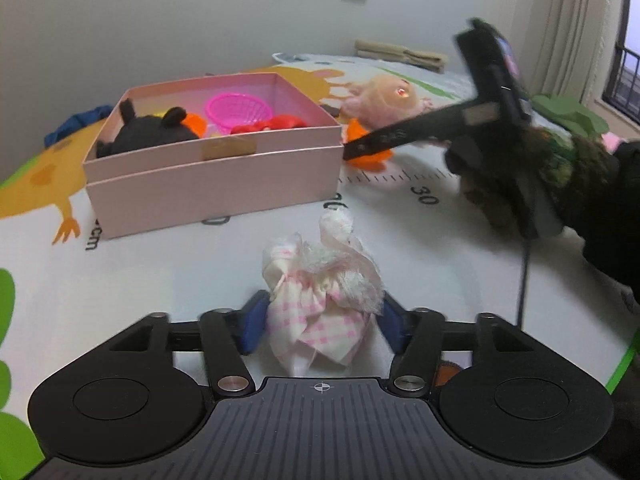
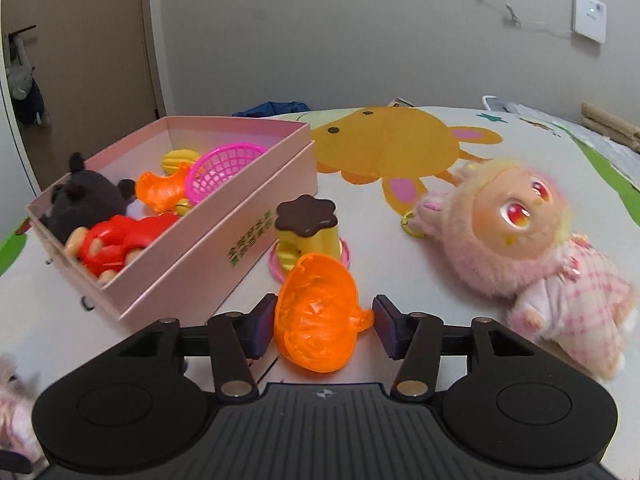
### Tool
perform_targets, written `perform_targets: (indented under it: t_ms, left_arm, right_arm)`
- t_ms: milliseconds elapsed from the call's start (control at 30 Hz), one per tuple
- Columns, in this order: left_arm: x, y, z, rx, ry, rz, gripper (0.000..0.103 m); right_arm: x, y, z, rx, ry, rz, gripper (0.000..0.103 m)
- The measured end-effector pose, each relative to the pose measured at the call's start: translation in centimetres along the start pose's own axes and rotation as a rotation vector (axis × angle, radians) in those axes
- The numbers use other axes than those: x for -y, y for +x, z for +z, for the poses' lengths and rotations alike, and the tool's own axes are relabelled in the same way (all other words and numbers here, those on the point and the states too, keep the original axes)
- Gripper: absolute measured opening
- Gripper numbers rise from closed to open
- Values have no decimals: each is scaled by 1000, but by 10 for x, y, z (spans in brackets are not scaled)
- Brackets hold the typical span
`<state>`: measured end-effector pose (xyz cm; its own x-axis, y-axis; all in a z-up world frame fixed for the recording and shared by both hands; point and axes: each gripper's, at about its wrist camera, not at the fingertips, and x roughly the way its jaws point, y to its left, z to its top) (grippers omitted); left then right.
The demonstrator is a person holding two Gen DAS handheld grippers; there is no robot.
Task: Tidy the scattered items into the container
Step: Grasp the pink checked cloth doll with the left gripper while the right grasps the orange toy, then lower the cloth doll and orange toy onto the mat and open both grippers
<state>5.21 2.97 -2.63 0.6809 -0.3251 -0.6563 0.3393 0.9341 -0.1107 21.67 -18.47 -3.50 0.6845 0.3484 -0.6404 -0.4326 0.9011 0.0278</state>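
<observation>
- Pink box [image 2: 208,248] sits toward the mat's [image 1: 400,240] left side, holding toys.
- Right gripper [image 2: 324,324], jaws apart, brackets an orange pumpkin cup [image 2: 316,316] just beside the box.
- Left gripper [image 1: 320,320] pinches a pink checked cloth doll [image 1: 320,300] near the mat's front edge.

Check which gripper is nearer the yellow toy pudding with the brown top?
Right. The right gripper straddles an orange plastic mould just before the pudding. The left gripper is farther back, around pink cloth.

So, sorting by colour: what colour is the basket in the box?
Bright pink basket, clearest in right wrist view.
</observation>
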Motion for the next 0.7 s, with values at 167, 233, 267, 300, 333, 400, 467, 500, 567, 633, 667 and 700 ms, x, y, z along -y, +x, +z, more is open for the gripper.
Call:
perform_targets:
  t_ms: [167, 233, 267, 300, 333, 400, 467, 500, 567, 633, 667, 700]
  left_arm:
    - [3, 0, 0, 25, 10, -16, 85]
    - [5, 4, 0, 28, 15, -13, 87]
    - [6, 7, 0, 27, 14, -9, 87]
    - [7, 9, 0, 26, 13, -8, 87]
    - [8, 11, 0, 27, 15, -7, 86]
    - [10, 14, -1, 33, 24, -2, 80]
    - [12, 17, -2, 34, 29, 23, 67]
    - [13, 17, -3, 41, 37, 41, 60]
    - [14, 14, -5, 51, 42, 57, 56]
    - [14, 6, -9, 55, 44, 61, 53]
    - [15, 2, -11, 57, 49, 66, 53]
    - [16, -1, -13, 60, 55, 73, 53]
  right_arm:
    - [-12, -38, -16, -4, -29, -19, 51]
    - [-19, -58, -25, 5, -32, -14, 51]
    - [-22, -66, -29, 9, -30, -9, 51]
    - [-27, -73, -33, 12, -32, -6, 51]
    - [-33, -79, -38, 16, -41, -6, 51]
    - [-44, -89, -46, 21, -58, -12, 51]
    - [-54, -96, -53, 24, -58, -17, 51]
    - [-59, -99, -57, 26, -57, -17, 51]
    - [-70, -103, -64, 29, -70, -23, 51]
    - [-82, -107, -72, 26, -91, -27, 51]
    - [-87, -110, -75, 26, -95, -23, 51]
    - [-91, -112, -78, 26, -95, -20, 51]
